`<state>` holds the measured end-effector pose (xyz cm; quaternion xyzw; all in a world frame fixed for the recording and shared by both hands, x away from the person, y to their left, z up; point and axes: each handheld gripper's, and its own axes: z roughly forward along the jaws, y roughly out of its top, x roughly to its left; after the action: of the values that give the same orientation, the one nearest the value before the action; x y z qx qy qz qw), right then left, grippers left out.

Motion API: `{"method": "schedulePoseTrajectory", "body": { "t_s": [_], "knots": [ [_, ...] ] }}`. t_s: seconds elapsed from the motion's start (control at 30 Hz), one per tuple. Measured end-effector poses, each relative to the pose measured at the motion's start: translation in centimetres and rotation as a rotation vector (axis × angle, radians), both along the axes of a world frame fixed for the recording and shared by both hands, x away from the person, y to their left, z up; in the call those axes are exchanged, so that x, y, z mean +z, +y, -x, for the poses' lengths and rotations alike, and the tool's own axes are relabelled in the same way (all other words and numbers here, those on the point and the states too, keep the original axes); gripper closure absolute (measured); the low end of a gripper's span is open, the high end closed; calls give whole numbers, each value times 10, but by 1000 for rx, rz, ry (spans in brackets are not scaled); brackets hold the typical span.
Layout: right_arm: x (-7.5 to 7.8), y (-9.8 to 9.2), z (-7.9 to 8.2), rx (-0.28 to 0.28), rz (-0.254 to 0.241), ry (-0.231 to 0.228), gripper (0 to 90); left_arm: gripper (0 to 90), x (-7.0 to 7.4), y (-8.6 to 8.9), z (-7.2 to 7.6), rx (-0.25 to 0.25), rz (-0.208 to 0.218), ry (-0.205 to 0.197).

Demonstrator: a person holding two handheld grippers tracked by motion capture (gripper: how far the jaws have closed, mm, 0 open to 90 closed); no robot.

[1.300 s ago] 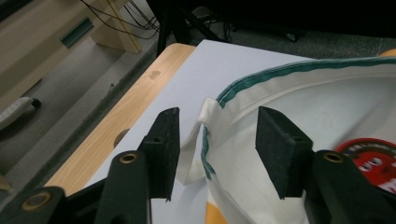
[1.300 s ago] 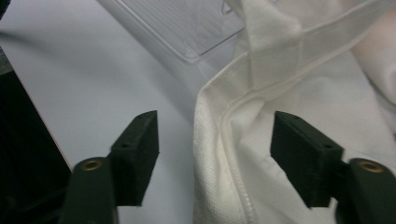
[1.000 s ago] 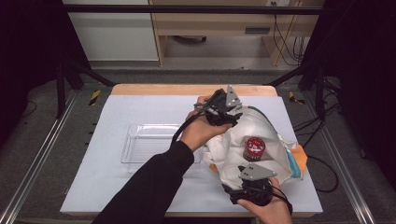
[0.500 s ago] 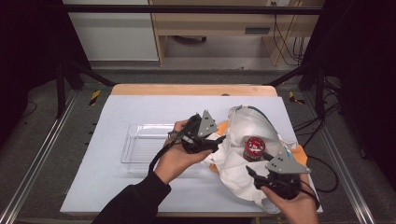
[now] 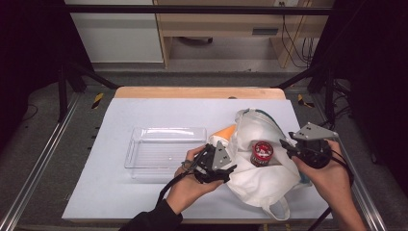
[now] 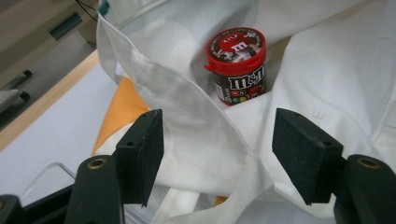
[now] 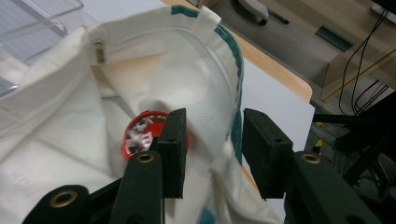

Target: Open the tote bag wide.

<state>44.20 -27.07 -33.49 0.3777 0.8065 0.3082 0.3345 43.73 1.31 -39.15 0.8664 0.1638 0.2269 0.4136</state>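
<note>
A white cloth bag (image 5: 260, 183) with green trim lies at the right of the table, mouth open. A red-lidded candy jar (image 5: 262, 153) stands inside it. My left gripper (image 5: 230, 169) is at the bag's near left edge. In the left gripper view the bag's rim (image 6: 205, 135) runs between the jaws, which have just been opening; the pads do not press it, and the jar (image 6: 237, 65) stands beyond. My right gripper (image 5: 285, 145) is at the bag's right side. Its jaws (image 7: 214, 135) have just been closing astride the green-trimmed rim (image 7: 233, 88), with a gap still showing.
A clear plastic tray (image 5: 163, 131) sits left of the bag on the pale mat (image 5: 144, 108). An orange flat thing (image 5: 225, 132) pokes out from under the bag's left side. Cables and a wooden bench stand beyond the far edge.
My left gripper came from the bag's far side down to its near left edge. The right gripper rose from the near edge to the bag's right side. The bag's mouth now gapes wider.
</note>
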Motion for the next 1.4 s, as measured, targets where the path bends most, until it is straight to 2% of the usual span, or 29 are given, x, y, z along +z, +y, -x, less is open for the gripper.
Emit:
{"method": "schedulePoseTrajectory", "body": {
  "t_s": [0.07, 0.17, 0.27, 0.37, 0.47, 0.5, 0.57, 0.7, 0.77, 0.9, 0.97, 1.07, 1.13, 1.27, 1.4],
  "knots": [
    [-2, -1, -9, -8, 7, 6, 588, 330, -5, -3, -1, 5, -18, 9],
    [-7, -5, -20, -28, 10, 48, 518, 319, -13, -5, -4, 7, -17, 39],
    [-16, -9, -26, -33, 23, 88, 506, 313, -22, -9, -4, -5, -26, 57],
    [-25, -10, -29, -41, 55, 126, 565, 349, -29, -13, -5, -13, -39, 81],
    [-38, -15, -35, -53, 83, 168, 708, 446, -33, -14, -5, -16, -49, 90],
    [-41, -16, -36, -60, 90, 175, 756, 509, -34, -14, -6, -14, -46, 95],
    [-50, -22, -40, -76, 107, 187, 795, 586, -35, -11, -8, -7, -38, 100],
    [-61, -33, -49, -105, 123, 199, 820, 735, -35, -11, -6, -21, -63, 95],
    [-64, -38, -53, -122, 137, 193, 821, 774, -36, -11, -6, -20, -63, 99],
    [-64, -47, -59, -153, 151, 169, 823, 808, -34, -9, -4, -27, -53, 107],
    [-62, -51, -63, -175, 171, 143, 824, 811, -33, -6, -4, -26, -43, 107],
    [-55, -58, -68, -222, 153, 105, 824, 815, -32, -3, -5, -23, -34, 121],
    [-57, -61, -71, -237, 140, 110, 824, 816, -33, -2, -6, -27, -36, 131],
    [-74, -57, -75, -222, 137, 155, 824, 816, -37, -2, -4, -32, -52, 121],
    [-89, -58, -73, -209, 127, 172, 822, 817, -41, -2, -4, -36, -52, 121]
  ]
}}
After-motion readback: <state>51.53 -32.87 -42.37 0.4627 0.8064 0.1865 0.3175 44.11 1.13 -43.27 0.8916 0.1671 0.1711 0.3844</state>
